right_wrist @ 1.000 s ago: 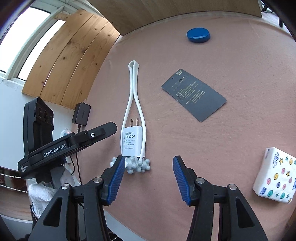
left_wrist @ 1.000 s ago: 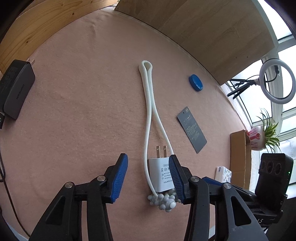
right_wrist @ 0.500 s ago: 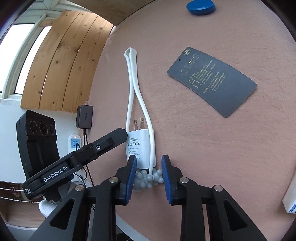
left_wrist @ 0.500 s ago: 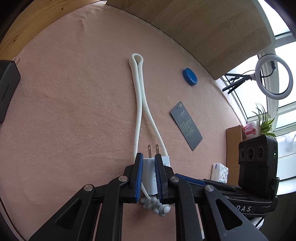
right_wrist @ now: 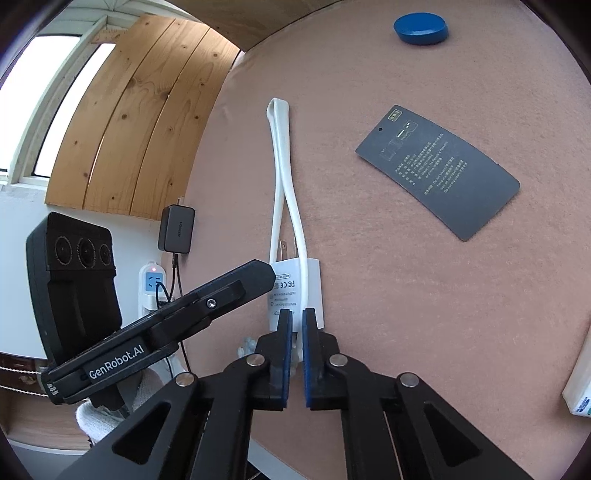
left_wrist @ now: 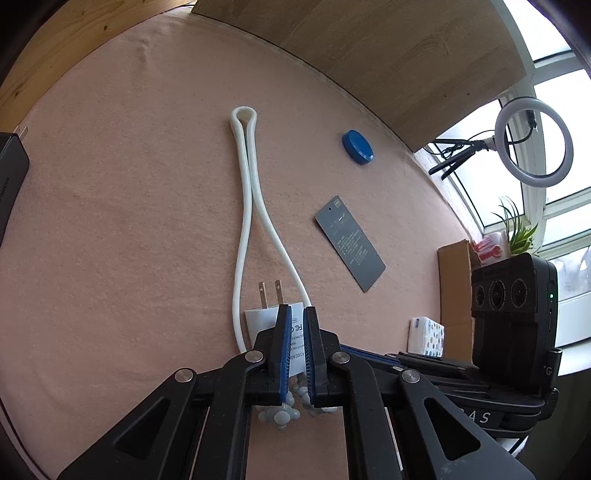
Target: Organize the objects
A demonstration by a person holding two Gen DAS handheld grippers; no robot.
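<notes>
White charger (left_wrist: 258,321) with looped cable (left_wrist: 245,192) lies near on the pink mat (left_wrist: 129,221), and we see the left gripper (left_wrist: 294,321) pinching it, right gripper (right_wrist: 294,325) narrow on the cable end.

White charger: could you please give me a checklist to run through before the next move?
1. Left hand-held gripper shut on the white charger: ok.
2. Right hand-held gripper shut on the white cable at the charger's base: ok.
3. Cable loop lies free on the pink mat: ok.
4. Prongs clear of the fingers: ok.
5. Grey card and blue cap apart from the cable: ok.
6. Beaded tie fastened: cannot tell.
</notes>
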